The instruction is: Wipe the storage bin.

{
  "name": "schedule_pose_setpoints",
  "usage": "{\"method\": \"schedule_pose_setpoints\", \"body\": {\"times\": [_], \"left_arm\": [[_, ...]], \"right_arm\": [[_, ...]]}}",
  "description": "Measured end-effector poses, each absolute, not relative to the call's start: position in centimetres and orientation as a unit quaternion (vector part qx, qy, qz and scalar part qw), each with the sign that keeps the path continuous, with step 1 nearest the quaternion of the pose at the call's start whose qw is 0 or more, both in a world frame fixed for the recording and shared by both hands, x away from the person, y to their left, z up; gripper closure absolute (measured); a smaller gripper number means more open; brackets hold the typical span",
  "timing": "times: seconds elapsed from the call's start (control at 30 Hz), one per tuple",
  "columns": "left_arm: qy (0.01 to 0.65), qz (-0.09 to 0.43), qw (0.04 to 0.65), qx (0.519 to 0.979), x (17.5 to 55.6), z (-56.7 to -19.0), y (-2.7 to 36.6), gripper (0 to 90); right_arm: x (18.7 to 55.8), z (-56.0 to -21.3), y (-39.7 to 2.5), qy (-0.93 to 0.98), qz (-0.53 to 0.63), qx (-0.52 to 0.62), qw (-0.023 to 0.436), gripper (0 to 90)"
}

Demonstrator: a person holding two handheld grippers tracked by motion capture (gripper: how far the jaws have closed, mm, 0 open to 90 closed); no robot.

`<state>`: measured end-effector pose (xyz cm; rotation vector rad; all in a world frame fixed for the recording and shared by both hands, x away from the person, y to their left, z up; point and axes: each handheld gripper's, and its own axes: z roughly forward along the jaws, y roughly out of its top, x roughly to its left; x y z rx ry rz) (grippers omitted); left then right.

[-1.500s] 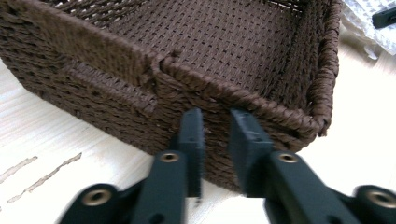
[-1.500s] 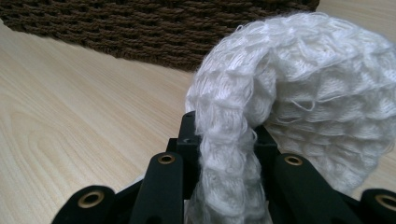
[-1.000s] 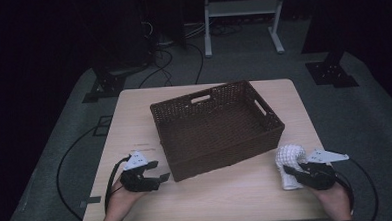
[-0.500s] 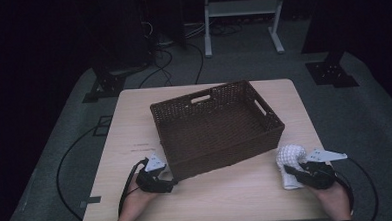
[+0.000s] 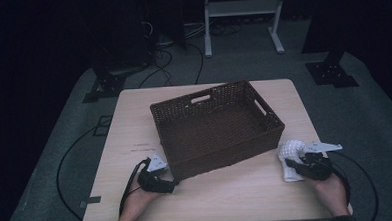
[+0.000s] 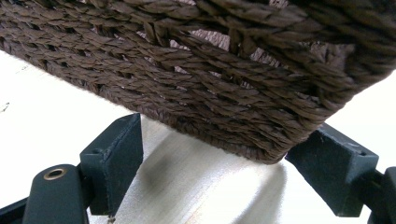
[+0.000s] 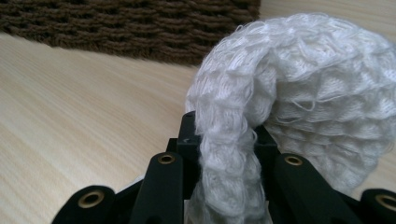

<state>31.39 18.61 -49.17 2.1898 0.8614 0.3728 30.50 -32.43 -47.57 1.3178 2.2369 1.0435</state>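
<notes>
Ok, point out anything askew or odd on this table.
The wicker basket sits skewed to the table edges, its near-left corner between the open left gripper jaws. The white cloth lies bunched, pinched in the right gripper. Nothing looks spilled or damaged.

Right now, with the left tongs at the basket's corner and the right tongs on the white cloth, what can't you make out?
- Basket base under its near corner: left gripper view, hidden by the woven wall.
- Left tongs: high view, too small and dark to judge jaw contact with the basket.
- White knitted cloth: right gripper view, its lower end is cut off by the bottom edge.
- Right tongs: jaw tips covered by the cloth.
</notes>
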Motion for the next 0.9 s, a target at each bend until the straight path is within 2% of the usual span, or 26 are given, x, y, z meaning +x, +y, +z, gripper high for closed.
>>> {"method": "schedule_pose_setpoints", "body": {"times": [0.57,0.9], "left_arm": [[0.314,0.147,0.379,0.858,31.6,-49.9,17.9,16.3],[0.314,0.147,0.381,0.857,31.6,-49.9,17.9,17.7]], "right_arm": [[32.7,-48.0,-30.5,0.798,0.369,0.449,0.158,72.1],[33.3,-46.8,-29.5,0.800,0.379,0.437,0.160,72.0]]}}
